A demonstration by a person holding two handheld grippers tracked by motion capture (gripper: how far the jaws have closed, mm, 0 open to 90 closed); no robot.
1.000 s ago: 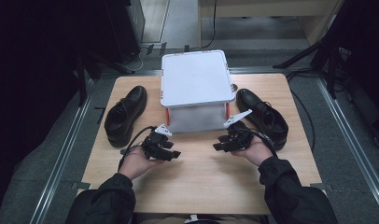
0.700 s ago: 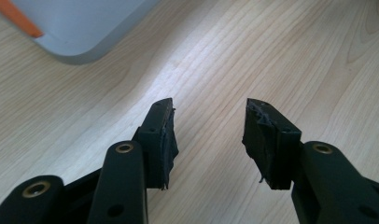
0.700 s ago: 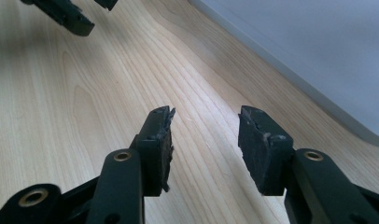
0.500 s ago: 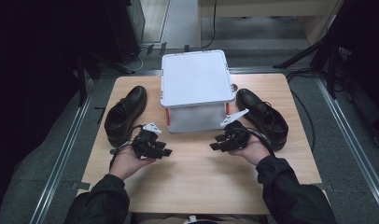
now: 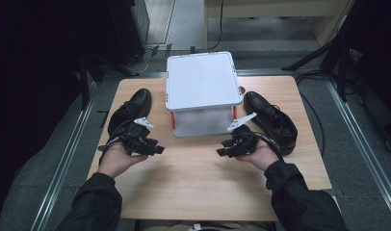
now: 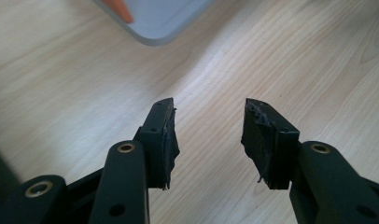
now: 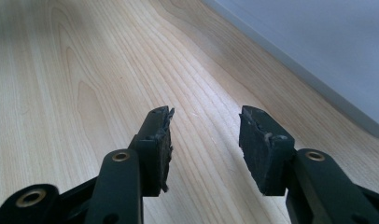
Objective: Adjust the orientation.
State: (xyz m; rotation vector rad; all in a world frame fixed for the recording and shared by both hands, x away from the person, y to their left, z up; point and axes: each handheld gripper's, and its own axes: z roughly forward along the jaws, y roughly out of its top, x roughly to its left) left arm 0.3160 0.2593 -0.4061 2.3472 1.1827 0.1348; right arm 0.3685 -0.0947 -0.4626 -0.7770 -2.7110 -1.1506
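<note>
Fingers of left gripper (image 5: 157,150) and right gripper (image 5: 221,149) stand apart, empty; left shoe (image 5: 128,113) should be approached squarely before closing.

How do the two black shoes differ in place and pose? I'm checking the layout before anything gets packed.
The left shoe lies left of the lidded white box, its toe toward the far edge and leaning right. The right shoe lies right of the box, leaning the opposite way. The left gripper sits close by the left shoe's near end; the right gripper is beside the right shoe. Both are black, laced and upright on the table.
</note>
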